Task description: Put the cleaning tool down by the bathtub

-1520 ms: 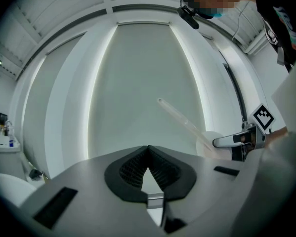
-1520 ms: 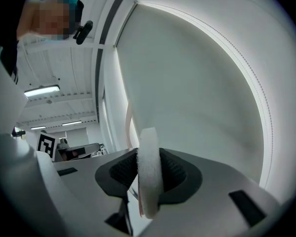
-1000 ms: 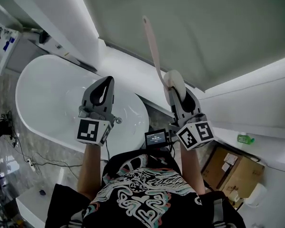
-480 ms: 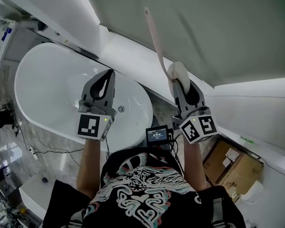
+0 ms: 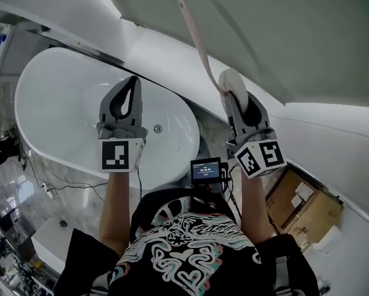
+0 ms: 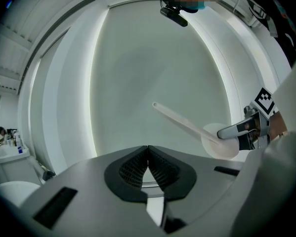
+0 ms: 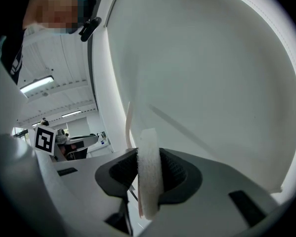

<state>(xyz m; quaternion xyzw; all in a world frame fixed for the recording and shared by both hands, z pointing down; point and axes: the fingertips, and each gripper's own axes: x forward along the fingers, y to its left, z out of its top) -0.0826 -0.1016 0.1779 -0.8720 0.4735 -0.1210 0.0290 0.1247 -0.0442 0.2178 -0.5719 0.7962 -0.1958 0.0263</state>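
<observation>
Premises: a white-walled bathroom setting with lit strips along the panels and a grey marbled floor (image 5: 25,179), seen steeply from above. At the left, a white freestanding bathtub (image 5: 48,113) occupies most of the floor, its drain (image 5: 158,129) near the end closest to the person, and loose cables (image 5: 61,180) trail over the floor beside its near rim. The left tongs (image 5: 133,82) are held over the tub's near end; their own view shows the ribbed pads meeting at the tips with nothing between them (image 6: 148,149). A small lit screen (image 5: 207,170) sits at the person's chest, between the two forearms. To the right of the tub's end, the right tongs (image 5: 228,96) are held above the gap between tub and wall; their own view shows the jaws partly apart and clamped on either face of a thick white round pad (image 7: 148,177). That pad is the head of the cleaning tool (image 5: 196,36), whose long pale handle extends away from the person and slants leftward against the wall panel. The tool is held aloft, clear of the tub and the floor, and has not been set down. It is also visible from the left tongs' view (image 6: 187,127). A cardboard box (image 5: 307,211) stands on the floor at the far right.
</observation>
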